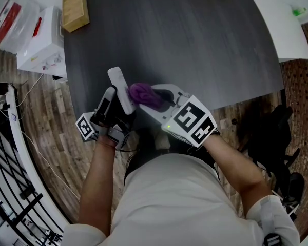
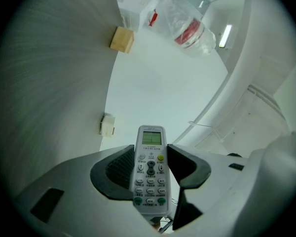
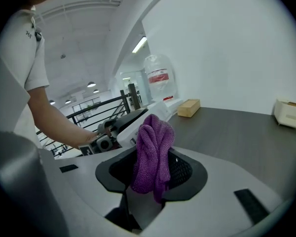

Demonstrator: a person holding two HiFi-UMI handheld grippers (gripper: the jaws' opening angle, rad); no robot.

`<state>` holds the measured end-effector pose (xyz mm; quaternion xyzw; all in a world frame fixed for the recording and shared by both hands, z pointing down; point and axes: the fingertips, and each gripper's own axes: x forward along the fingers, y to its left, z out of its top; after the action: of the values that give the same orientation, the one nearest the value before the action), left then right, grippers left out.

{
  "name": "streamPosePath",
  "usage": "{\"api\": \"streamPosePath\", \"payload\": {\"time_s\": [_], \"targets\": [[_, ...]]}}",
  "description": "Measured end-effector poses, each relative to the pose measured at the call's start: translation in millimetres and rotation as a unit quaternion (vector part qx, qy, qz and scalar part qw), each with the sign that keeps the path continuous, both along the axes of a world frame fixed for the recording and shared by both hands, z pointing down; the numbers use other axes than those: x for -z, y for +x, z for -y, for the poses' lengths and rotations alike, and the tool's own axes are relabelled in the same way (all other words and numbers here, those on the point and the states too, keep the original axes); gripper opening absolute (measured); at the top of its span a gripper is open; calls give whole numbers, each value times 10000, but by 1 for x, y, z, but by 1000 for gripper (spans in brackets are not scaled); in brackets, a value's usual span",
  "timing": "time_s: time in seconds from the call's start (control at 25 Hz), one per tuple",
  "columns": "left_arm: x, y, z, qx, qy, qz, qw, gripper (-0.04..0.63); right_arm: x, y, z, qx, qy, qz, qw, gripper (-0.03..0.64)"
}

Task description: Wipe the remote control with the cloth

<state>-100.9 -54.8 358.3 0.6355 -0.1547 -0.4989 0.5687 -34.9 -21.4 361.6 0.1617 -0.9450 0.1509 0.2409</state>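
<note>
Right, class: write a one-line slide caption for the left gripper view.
Left gripper grips the white remote control between its jaws, buttons and small screen facing the camera.

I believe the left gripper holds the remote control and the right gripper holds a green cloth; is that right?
Not quite: the cloth is purple, not green, as the right gripper view shows. The left gripper does hold the remote control, and the right gripper holds the cloth.
</note>
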Motion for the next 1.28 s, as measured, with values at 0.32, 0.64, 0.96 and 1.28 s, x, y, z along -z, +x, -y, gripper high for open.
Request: {"api": "streamPosePath", "payload": {"time_s": [0.32,0.64,0.96,1.28], "targets": [[-12,-5,4,198,-225,179,9994,209,-19,4,-17,11,-280,-107,9996,156],[-32,-18,10,610,-662,634,9939,209,-38,-2,-45,212,-567,-317,9977,156],[-54,-33,10,950,-1157,1104,9825,209,-28,-17,-60,567,-405,-253,9973,156],[-92,-54,3,686,-1856,3845,9017,209,-43,5,-40,127,-457,-488,9977,156]]}}
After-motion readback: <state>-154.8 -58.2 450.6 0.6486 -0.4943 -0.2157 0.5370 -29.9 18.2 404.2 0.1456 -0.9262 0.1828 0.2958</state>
